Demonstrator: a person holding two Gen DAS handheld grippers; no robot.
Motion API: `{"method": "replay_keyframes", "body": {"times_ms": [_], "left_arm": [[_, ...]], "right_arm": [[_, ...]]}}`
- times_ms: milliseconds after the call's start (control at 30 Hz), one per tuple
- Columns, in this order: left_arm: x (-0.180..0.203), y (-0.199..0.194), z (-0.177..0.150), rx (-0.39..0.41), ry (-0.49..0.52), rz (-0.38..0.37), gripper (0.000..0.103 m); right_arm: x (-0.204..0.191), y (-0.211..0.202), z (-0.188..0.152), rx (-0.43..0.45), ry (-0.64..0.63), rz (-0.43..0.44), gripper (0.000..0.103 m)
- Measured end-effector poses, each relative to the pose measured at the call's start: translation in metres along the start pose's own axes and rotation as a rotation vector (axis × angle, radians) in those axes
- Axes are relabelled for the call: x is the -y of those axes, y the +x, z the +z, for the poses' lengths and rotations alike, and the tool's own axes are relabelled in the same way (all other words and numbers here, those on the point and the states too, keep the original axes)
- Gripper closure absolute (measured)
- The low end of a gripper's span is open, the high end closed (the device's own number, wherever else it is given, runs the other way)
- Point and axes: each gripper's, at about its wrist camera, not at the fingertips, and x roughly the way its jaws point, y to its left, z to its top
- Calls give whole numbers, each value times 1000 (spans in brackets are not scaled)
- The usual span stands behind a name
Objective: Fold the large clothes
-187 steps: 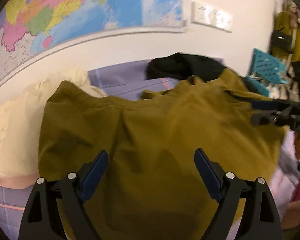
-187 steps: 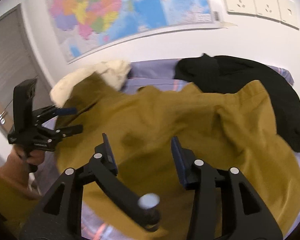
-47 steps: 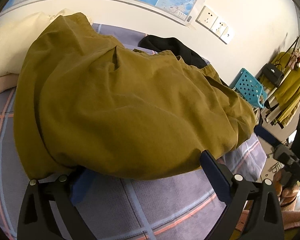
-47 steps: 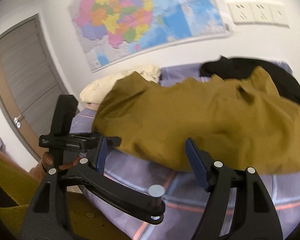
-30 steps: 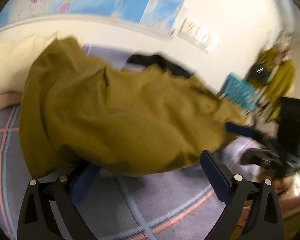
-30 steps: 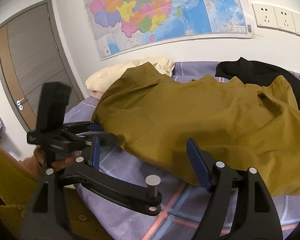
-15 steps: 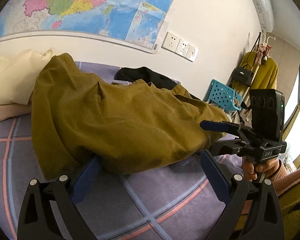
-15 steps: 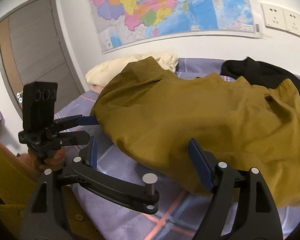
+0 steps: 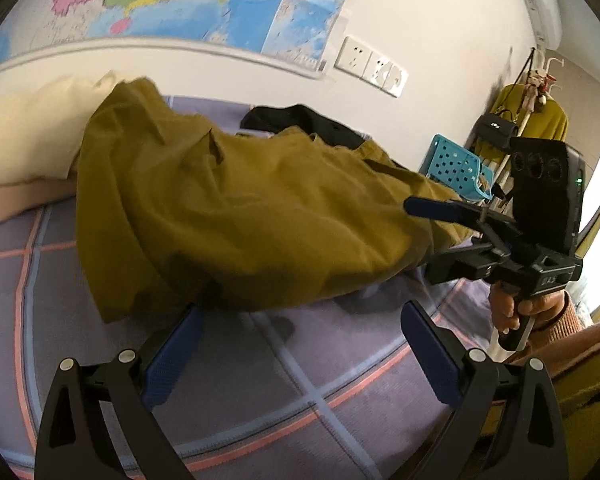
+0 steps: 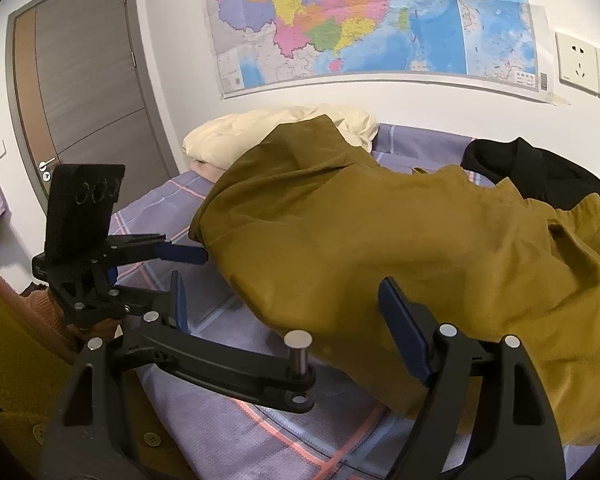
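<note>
So the olive garment (image 9: 260,216) is lying in a rumpled heap across the bed (image 9: 308,364), its far edge overlapping a cream pillow (image 9: 24,140) on the left and a black garment (image 9: 308,122) toward the wall. Nothing's been squared up yet, so my read is we're at the grab-the-near-hem stage.

Left gripper (image 9: 300,350): jaws wide, nothing in them, hovering just in front of the near edge, with one blue pad close by the hem at the left. I'd slide that pad under the hem flat along the sheet, so you pinch only the garment and not the bedsheet too.

Right gripper (image 10: 284,300): also spread wide and empty, sitting near the cloth's edge further right, one pad just beside the fabric.

Tip for doing it well: grab matching spots on the same hem, both hands about level, then lift and pull apart so the cloth goes taut before laying it down. If you grab a bunched fold, you'll probably fold the wrinkles in. Watch the black garment doesn't get dragged along.
</note>
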Motion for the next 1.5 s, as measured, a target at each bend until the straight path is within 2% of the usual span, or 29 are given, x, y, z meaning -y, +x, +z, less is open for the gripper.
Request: {"method": "replay_keyframes", "body": {"times_ms": [167, 500, 767, 1300, 1500], "left_arm": [[-4, 2, 0, -17, -12, 9, 7], [-12, 6, 2, -53, -56, 23, 7], [-18, 1, 1, -45, -64, 45, 7], [-23, 16, 9, -95, -86, 72, 7], [-37, 25, 22, -93, -194, 37, 7]], "right_arm": [[-2, 0, 3, 8, -3, 3, 26], [-12, 21, 5, -51, -99, -10, 26], [-12, 24, 3, -54, -94, -6, 27], [-11, 20, 2, -43, -92, 13, 27], [-9, 22, 1, -47, -99, 6, 28]]}}
